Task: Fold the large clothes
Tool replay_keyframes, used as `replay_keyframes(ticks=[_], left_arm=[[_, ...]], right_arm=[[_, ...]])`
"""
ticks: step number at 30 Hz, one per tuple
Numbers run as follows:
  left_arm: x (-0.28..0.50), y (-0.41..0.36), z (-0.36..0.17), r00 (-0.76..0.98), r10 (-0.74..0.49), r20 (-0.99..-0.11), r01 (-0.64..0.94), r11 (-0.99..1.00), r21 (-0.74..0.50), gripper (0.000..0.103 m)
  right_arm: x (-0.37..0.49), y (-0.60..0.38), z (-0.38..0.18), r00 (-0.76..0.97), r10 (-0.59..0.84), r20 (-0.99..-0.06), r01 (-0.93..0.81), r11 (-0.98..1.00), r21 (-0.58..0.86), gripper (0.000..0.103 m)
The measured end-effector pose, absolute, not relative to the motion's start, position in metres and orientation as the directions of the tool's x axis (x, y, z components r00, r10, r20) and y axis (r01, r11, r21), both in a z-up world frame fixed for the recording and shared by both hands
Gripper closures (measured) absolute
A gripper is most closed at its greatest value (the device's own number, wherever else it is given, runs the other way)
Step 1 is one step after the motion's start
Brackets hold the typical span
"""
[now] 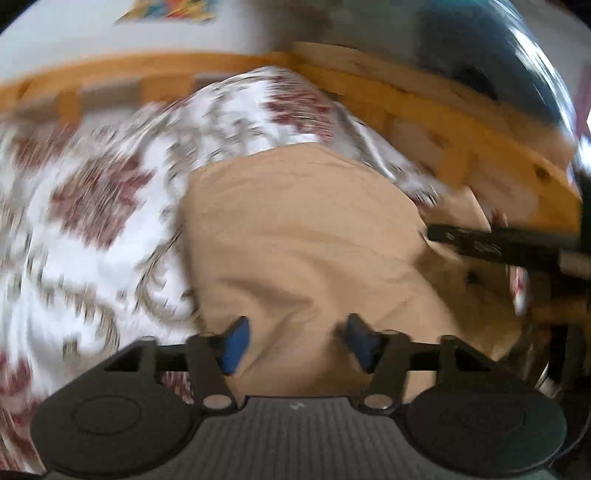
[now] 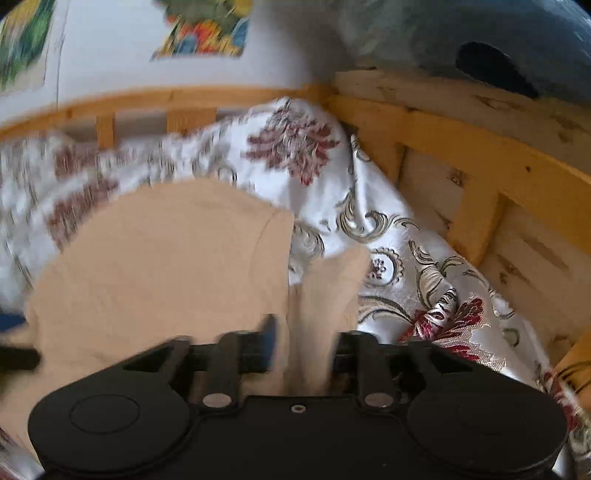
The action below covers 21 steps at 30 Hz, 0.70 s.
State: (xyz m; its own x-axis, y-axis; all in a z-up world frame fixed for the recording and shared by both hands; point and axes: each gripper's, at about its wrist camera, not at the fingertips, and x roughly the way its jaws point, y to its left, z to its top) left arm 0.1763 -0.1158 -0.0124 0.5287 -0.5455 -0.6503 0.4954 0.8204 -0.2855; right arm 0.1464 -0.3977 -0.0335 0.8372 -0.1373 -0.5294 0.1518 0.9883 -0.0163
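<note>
A beige garment [image 1: 303, 236] lies spread on a white bedspread with red flowers [image 1: 96, 206]. My left gripper [image 1: 295, 343] is open just above the garment's near part, blue pads apart, holding nothing. In the right wrist view the same garment [image 2: 166, 266] lies to the left, and a strip of it [image 2: 325, 302] rises between the fingers of my right gripper [image 2: 303, 347], which is closed on it. The right gripper's black body also shows at the right edge of the left wrist view [image 1: 509, 247]. Both views are motion-blurred.
A yellow wooden bed rail [image 2: 480, 162] runs along the back and right side of the bed. A white wall with colourful pictures [image 2: 207, 29] stands behind. A dark blue rounded object [image 2: 480, 48] sits beyond the rail at the upper right.
</note>
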Motion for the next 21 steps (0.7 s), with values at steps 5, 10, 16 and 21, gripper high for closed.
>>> replay_keyframes(ticks=[5, 10, 16, 21], left_arm=[[0.182, -0.089, -0.007, 0.544, -0.547, -0.636, 0.401, 0.836, -0.375, 0.022], [0.183, -0.096, -0.021, 0.51, -0.514, -0.69, 0.395, 0.852, -0.343, 0.015], [0.179, -0.091, -0.041, 0.511, -0.519, -0.685, 0.358, 0.853, -0.379, 0.009], [0.176, -0.084, -0.049, 0.518, -0.528, -0.673, 0.342, 0.849, -0.403, 0.005]], right_arm=[[0.128, -0.384, -0.013, 0.905, -0.239, -0.352, 0.227, 0.971, -0.076, 0.015], [0.137, -0.351, -0.022, 0.912, -0.13, -0.389, 0.074, 0.985, -0.156, 0.015], [0.167, -0.353, -0.07, 0.805, -0.09, -0.587, 0.029, 0.993, -0.113, 0.016], [0.165, -0.347, -0.066, 0.815, -0.095, -0.572, 0.028, 0.992, -0.124, 0.017]])
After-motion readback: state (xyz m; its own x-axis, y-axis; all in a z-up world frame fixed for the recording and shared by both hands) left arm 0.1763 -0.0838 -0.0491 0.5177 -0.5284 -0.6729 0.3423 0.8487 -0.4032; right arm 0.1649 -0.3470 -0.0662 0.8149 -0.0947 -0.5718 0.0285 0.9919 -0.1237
